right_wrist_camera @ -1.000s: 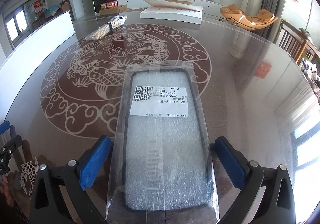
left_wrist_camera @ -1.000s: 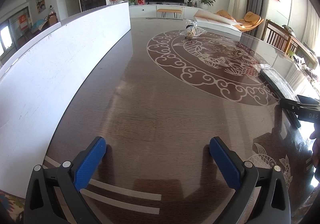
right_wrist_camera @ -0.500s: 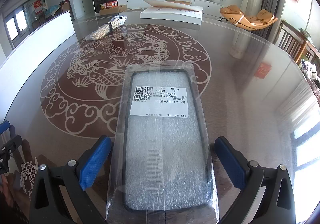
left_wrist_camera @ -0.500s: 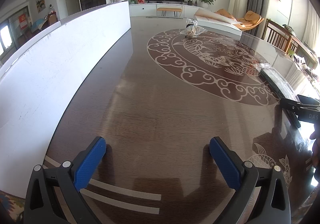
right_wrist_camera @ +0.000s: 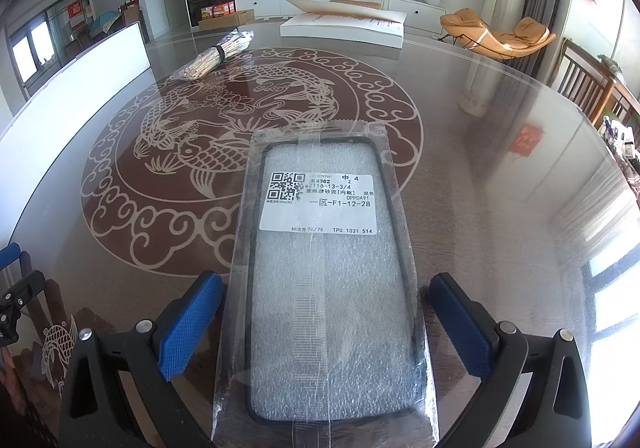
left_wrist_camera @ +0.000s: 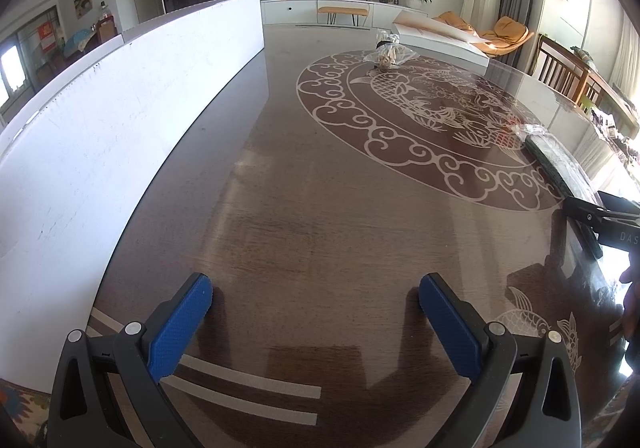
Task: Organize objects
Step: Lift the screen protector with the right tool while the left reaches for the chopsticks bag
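Note:
A phone case in a clear plastic bag (right_wrist_camera: 328, 268), with a white barcode label, lies flat on the glass table. My right gripper (right_wrist_camera: 326, 308) stands open, one blue pad on each side of the bag's near half, apart from it. The same bag (left_wrist_camera: 560, 164) shows edge-on at the right of the left wrist view. My left gripper (left_wrist_camera: 316, 312) is open over bare table, nothing between its fingers. A bagged bundle of sticks (right_wrist_camera: 214, 56) lies at the far left of the round fish pattern; it appears again as the bundle (left_wrist_camera: 386, 56) far ahead in the left wrist view.
A long white board (left_wrist_camera: 120, 120) stands along the table's left side. A flat white box (right_wrist_camera: 344, 26) rests at the far edge. Wooden chairs (right_wrist_camera: 592, 88) stand at the right. The other gripper's tip (right_wrist_camera: 16, 288) shows at the left edge.

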### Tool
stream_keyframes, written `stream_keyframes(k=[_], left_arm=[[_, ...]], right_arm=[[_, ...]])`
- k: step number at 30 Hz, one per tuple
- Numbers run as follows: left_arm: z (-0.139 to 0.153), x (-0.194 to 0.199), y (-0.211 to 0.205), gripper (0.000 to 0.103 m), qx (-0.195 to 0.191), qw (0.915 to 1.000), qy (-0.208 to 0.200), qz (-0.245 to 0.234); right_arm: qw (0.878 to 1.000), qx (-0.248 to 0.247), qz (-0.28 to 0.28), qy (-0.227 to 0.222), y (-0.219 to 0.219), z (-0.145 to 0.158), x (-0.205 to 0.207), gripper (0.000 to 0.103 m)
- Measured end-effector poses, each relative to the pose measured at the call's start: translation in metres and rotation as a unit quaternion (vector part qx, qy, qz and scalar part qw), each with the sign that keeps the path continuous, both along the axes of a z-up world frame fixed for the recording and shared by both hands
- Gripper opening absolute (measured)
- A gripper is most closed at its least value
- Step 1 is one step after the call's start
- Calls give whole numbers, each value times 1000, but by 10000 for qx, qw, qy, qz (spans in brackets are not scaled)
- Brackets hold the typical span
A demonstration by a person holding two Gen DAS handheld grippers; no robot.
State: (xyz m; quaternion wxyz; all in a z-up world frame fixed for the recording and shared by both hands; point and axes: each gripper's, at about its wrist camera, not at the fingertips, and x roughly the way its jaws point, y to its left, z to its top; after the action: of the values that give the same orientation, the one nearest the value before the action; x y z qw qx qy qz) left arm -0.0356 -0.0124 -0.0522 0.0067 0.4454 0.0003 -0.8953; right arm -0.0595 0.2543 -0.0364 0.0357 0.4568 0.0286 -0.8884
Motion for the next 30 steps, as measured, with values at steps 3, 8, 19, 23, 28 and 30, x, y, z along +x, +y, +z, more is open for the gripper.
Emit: stream_keyframes(k=[3,8,19,23,28,30], left_arm=[[0,0,0,103,1,10000,-1,0],[1,-4,0,103,17,9999,-148,82],[4,-48,33,103,2,9984,-528,-222],[5,-62,35,103,2,9981,-542,-281],[5,-77,36,103,5,9983,-510,-293],[6,-81,36,103,7,9981,-495,-379]], right_arm=[[10000,-3,0,-1,0,0,0,103],[10000,-3,0,-1,0,0,0,103],[10000,-10,0,-3,0,0,0,103],[10000,-11,0,-3,0,0,0,103],[10000,-15,2,-4,0,0,0,103],[10000,-16,4,-4,0,0,0,103]])
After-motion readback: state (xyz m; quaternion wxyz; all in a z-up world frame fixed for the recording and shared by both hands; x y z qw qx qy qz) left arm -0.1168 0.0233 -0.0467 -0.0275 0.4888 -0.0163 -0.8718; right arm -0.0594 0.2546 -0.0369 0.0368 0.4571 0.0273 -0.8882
